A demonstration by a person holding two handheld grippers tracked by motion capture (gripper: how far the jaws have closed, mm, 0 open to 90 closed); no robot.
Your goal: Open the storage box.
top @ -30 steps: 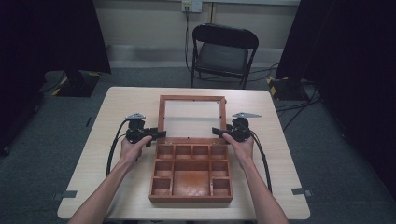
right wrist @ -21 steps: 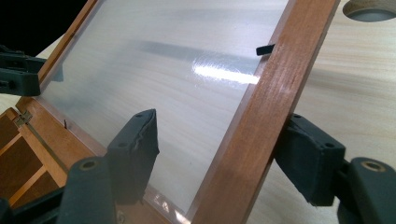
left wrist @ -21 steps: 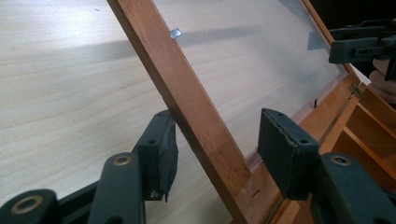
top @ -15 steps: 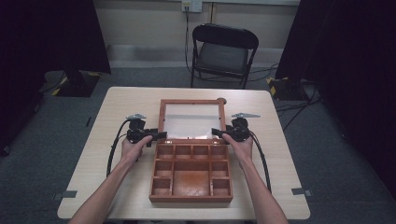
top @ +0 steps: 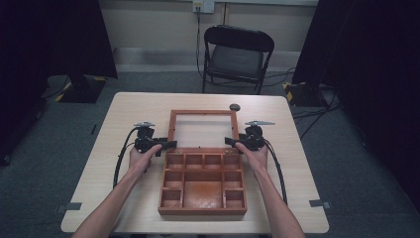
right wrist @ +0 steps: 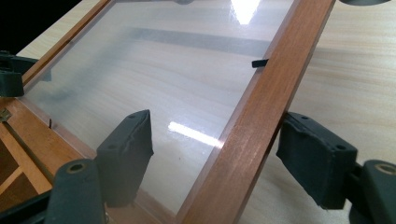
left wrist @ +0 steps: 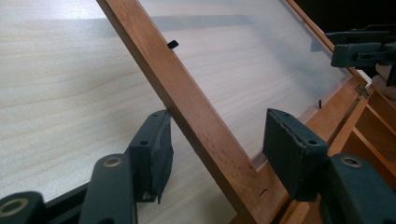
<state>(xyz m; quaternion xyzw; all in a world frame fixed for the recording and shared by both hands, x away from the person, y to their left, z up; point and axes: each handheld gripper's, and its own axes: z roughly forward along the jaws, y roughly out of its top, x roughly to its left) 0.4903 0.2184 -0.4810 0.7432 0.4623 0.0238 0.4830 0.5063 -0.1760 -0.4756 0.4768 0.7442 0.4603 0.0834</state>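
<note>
Wooden compartment box (top: 203, 184), tabletop (top: 124, 114) centre, glazed lid (top: 202, 130) laid flat back toward 12 o'clock; a second ago it stood steeper. Left tool (top: 168, 145) at 9 o'clock: jaws just opening, straddling the lid's left rail, one pad (left wrist: 156, 149) brushing it, no clamp. Right tool (top: 229, 142) at 3 o'clock: jaws just opening, right rail between, pads clear. Judged: lid released, opening done. Forearms level, tools aimed inward.
</note>
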